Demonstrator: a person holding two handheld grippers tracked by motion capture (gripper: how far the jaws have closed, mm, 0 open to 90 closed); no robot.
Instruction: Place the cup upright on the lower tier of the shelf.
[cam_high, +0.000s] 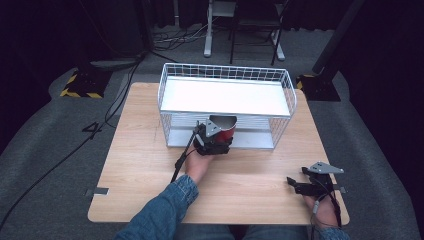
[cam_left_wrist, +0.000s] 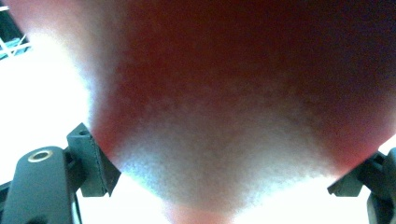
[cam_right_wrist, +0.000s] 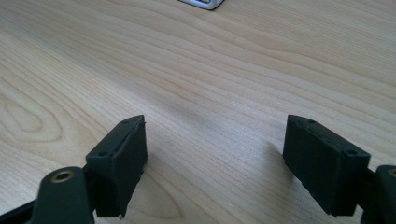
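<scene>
R claw (cam_high: 300, 184): jaws wide, empty, resting near surface (cam_high: 150, 165) front-R edge. L claw (cam_high: 216, 139): clamped on red cup (cam_high: 226, 129), prob. tilted, at wire rack (cam_high: 170, 90) lower-tier mouth; rack lies straight ahead, L hand nearer.

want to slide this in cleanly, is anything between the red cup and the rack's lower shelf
Nothing visible blocks it. The left gripper holds the red cup at the open front of the wire rack, and the lower shelf beside it looks bare.
</scene>
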